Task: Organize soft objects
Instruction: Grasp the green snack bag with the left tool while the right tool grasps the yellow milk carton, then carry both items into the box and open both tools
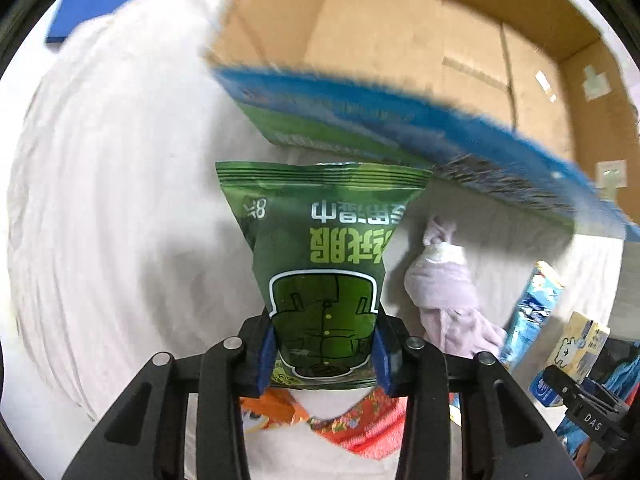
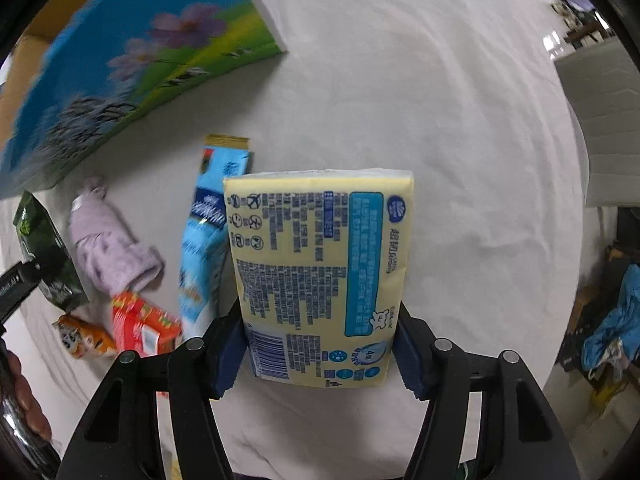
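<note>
While the left gripper [image 1: 324, 354] pinches the green snack bag [image 1: 320, 256] above the white sheet [image 1: 120, 200] beside the cardboard box [image 1: 440, 40], the right gripper [image 2: 320, 350] clamps the yellow tissue pack [image 2: 320, 272] — both pointing downward.

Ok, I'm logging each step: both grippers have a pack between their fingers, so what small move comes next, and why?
Probably lift the left gripper, shut on the green snack bag, up toward the open cardboard box just behind it. The right gripper already clamps the yellow tissue pack and can follow.
</note>
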Demonstrator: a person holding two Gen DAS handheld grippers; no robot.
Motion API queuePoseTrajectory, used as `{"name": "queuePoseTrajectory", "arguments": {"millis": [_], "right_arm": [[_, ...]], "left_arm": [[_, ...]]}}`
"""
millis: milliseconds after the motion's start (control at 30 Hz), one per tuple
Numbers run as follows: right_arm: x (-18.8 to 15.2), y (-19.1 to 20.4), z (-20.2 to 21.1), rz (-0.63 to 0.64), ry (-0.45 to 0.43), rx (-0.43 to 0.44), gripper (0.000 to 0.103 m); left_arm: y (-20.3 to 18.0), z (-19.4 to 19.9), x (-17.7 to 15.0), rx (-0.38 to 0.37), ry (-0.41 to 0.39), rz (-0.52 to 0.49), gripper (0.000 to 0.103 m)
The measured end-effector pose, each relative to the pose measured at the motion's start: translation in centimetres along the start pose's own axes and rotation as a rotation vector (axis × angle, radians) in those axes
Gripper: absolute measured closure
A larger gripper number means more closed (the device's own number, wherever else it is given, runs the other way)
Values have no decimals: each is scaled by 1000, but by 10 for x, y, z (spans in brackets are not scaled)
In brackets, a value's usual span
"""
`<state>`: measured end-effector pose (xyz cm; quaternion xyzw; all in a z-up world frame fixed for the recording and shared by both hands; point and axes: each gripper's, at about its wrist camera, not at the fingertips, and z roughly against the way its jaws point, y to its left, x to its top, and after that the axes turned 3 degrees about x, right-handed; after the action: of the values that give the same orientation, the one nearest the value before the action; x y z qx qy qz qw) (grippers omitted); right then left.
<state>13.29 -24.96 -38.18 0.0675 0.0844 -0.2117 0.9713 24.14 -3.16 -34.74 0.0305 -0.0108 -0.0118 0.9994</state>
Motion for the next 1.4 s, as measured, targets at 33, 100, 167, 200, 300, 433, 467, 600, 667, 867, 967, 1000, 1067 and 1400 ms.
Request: {"name": "queuePoseTrajectory", "arguments": {"millis": [33, 100, 167, 200, 300, 433, 467, 600, 667, 867, 967, 1000, 1067, 1400], "right_arm": [[-6, -4, 6, 8, -9, 8, 37], [-13, -1, 19, 32, -32, 34, 37], [-24, 2, 38, 54, -55, 67, 37], [-26, 5, 49, 67, -68, 79, 37], [-31, 16, 80, 104, -110, 120, 37], [-15, 38, 134, 145, -177, 159, 37], [-10, 43, 150, 147, -184, 167, 37], [13, 65, 182, 170, -242, 182, 37], [29, 73, 197, 182, -261, 179, 37], [92, 97, 200, 193, -291, 158, 37], [122, 110, 188, 205, -273, 135, 37], [134, 112, 180, 211, -260, 125, 37], [157, 113, 163, 216, -243, 114, 37], [242, 134, 93, 250, -164, 45, 37]], "left_arm": [[3, 14, -5, -1, -25, 6, 67], [4, 36, -15, -13, -66, 14, 67], [3, 68, -22, -27, -108, 13, 67], [0, 79, -28, -36, -131, 11, 67], [-5, 113, -31, -72, -187, -21, 67], [-26, 150, -22, -120, -240, -98, 67], [-36, 155, -15, -126, -250, -117, 67], [-51, 178, 17, -138, -294, -191, 67], [-58, 182, 39, -142, -300, -207, 67], [-72, 163, 110, -184, -228, -237, 67], [-78, 146, 142, -215, -169, -233, 67], [-80, 136, 156, -223, -143, -228, 67], [-84, 124, 173, -231, -108, -227, 67], [-109, 52, 228, -264, 73, -233, 67]]}}
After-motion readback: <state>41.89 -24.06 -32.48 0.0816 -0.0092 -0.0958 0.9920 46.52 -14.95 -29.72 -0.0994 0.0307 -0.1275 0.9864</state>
